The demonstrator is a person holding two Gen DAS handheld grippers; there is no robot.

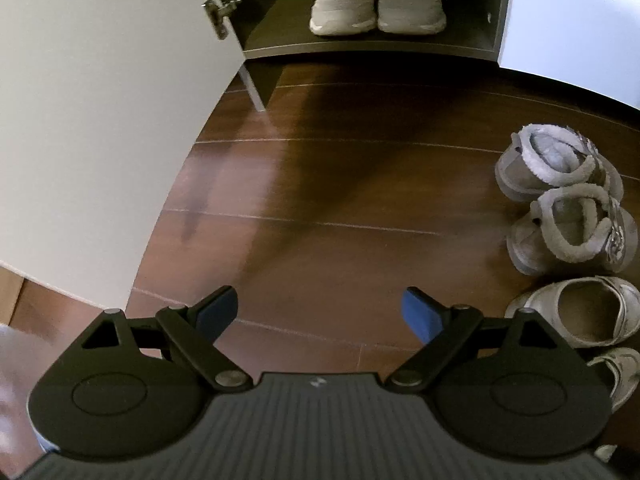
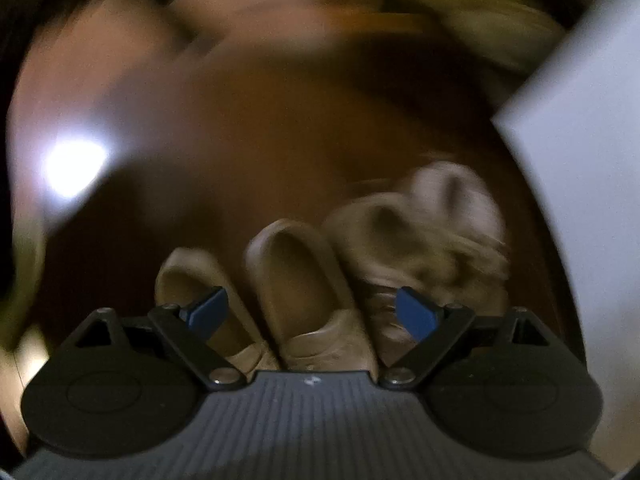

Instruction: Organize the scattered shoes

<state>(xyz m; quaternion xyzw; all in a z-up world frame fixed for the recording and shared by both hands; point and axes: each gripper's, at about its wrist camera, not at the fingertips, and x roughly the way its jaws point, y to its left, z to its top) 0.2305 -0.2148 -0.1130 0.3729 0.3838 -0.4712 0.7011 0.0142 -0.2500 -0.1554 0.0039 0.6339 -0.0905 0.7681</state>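
Left wrist view: left gripper [image 1: 320, 314], black linkage with blue pads, jaws spread wide, nothing between them, pads clear of everything. It points steeply down at the bare dark-brown plank floor [image 1: 320, 200]. Pair of grey lace-up sneakers [image 1: 378, 0] sits side by side on the dark cabinet shelf [image 1: 360, 46], toes at its front edge, white door [image 1: 100, 120] swung open. Pair of grey fleece-lined ankle boots [image 1: 568, 200] stands at the floor's right edge; pair of beige slip-on shoes [image 1: 588, 316] just nearer, beside the right finger.

Right wrist view, heavily blurred: right gripper [image 2: 312, 314] jaws wide, holding nothing, aimed almost straight down over the beige slip-on shoes [image 2: 304, 280]. Contact cannot be judged. Boots [image 2: 432, 232] lie just beyond.
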